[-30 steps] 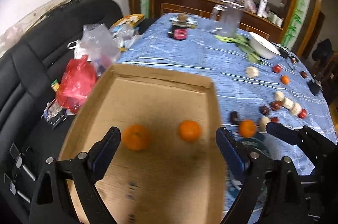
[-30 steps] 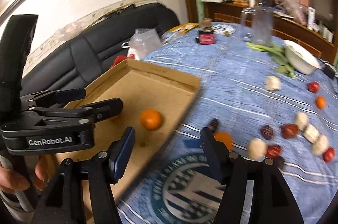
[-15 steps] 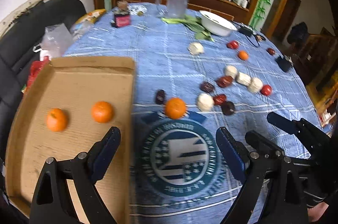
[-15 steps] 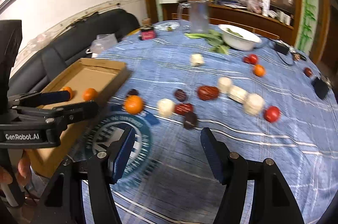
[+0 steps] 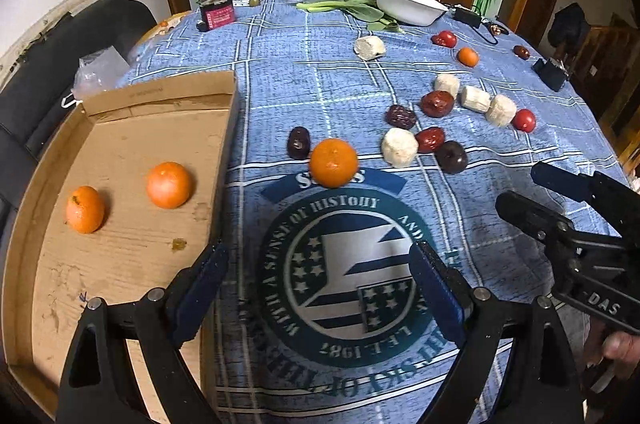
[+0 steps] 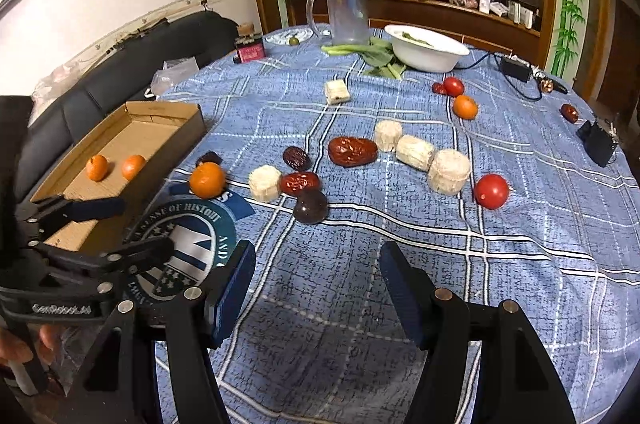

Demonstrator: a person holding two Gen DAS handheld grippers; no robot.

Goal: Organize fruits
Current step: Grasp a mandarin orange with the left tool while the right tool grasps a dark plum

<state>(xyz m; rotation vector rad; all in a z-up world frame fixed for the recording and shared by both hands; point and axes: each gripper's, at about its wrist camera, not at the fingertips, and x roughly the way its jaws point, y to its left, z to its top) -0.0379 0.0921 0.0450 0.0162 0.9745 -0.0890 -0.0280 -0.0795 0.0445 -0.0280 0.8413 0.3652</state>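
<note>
Two tangerines (image 5: 86,209) (image 5: 169,184) lie loose on the floor of the cardboard box (image 5: 120,252), well apart from its walls.

Change since a second ago: both views have swung off the box and out over the surface (image 5: 320,72). The left claw (image 5: 318,290), then hovering over the box interior, now hangs above the printed emblem on the blue checked cloth, its left finger level with the box's near wall.

Left claw: wide open, holding nothing. Right claw (image 6: 316,288): wide open, holding nothing, low over bare cloth.

Loose stock on the surface:
- one tangerine (image 5: 333,162) at the top edge of the emblem, straight ahead of the left claw and touching or just beside a dark date (image 5: 298,142);
- a second, smaller tangerine (image 6: 465,106) far off near the white basin (image 6: 428,50);
- red dates (image 6: 352,151), dark plum-like fruits (image 6: 311,205), small red tomatoes (image 6: 491,191);
- pale cut stalk segments (image 6: 449,171), kind uncertain.

Reading: with two of the orange fruits boxed and both claws empty, the drop step appears finished and a new pick is opening. The near tangerine seems the likeliest next item for the left claw. Most of the sorting remains to be done.
</note>
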